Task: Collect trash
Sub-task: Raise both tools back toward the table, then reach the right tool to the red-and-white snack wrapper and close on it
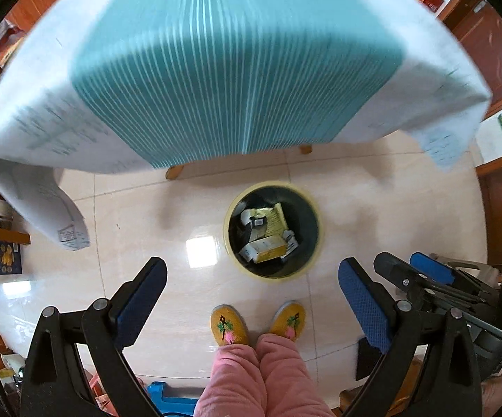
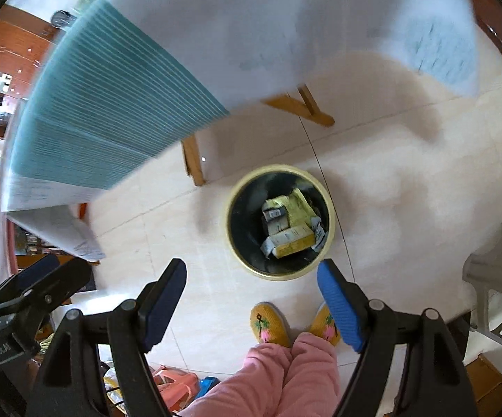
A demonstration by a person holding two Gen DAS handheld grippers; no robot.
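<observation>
A round yellow-rimmed bin with a black liner stands on the tiled floor in front of the table. It holds several yellow and white boxes and wrappers. The bin and its trash also show in the right wrist view. My left gripper is open and empty, above the floor near the bin. My right gripper is open and empty, above the bin's near rim. The right gripper's fingers show at the right of the left wrist view.
A table with a teal striped cloth over a white cover stands beyond the bin, on wooden legs. The person's yellow slippers and pink trousers are just below the bin. A grey plastic stool is at the right. Wooden cabinets line the walls.
</observation>
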